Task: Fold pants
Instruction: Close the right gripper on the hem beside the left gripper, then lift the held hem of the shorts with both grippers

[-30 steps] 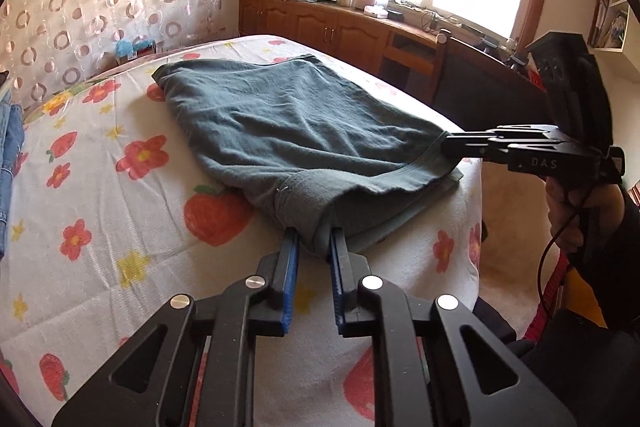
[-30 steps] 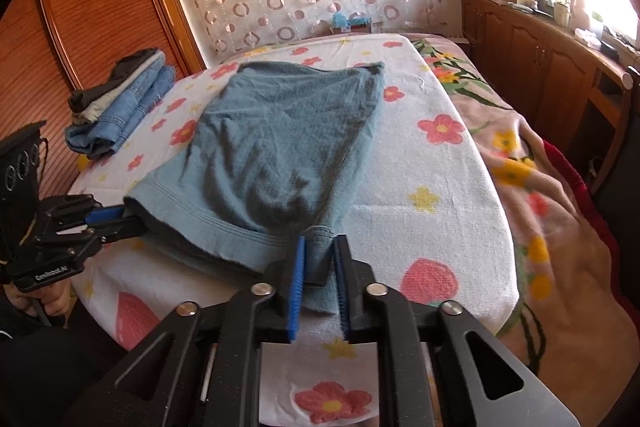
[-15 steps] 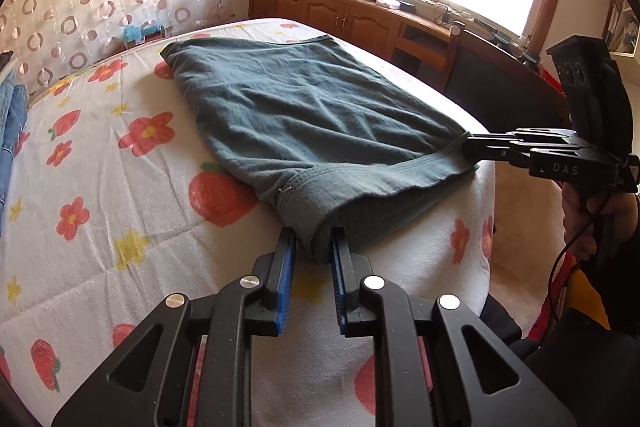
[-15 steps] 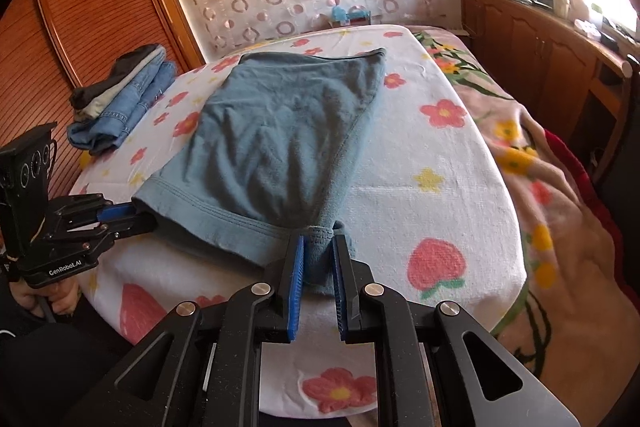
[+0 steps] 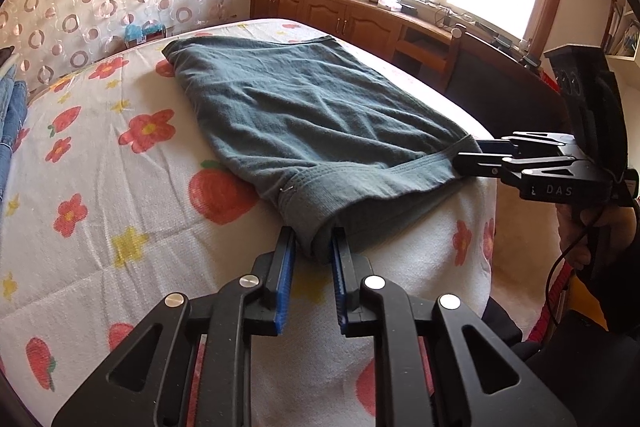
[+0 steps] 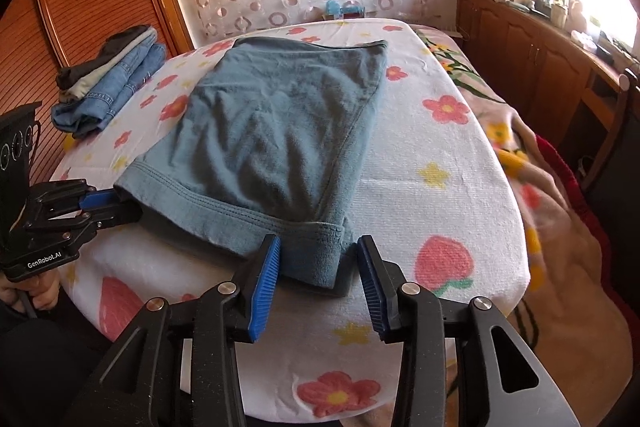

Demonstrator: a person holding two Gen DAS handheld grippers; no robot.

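Observation:
Grey-blue pants [image 5: 304,115] lie folded flat on the flowered bedspread [image 5: 100,187], hem band at the near edge. My left gripper [image 5: 313,247] is shut on the left corner of the hem; it also shows in the right wrist view [image 6: 108,205]. My right gripper [image 6: 318,259] is open, its blue pads either side of the right hem corner of the pants [image 6: 272,131], which rests on the bed. In the left wrist view the right gripper [image 5: 476,155] sits at that corner.
A stack of folded jeans and other clothes [image 6: 108,83] lies at the bed's far left. A wooden cabinet run [image 5: 360,23] stands under the window on the right. A patterned blanket [image 6: 540,187] hangs off the bed's right side.
My right gripper has opened and let go of the hem corner. The pants have been drawn toward the near bed edge and now lie flat. My left gripper stays shut.

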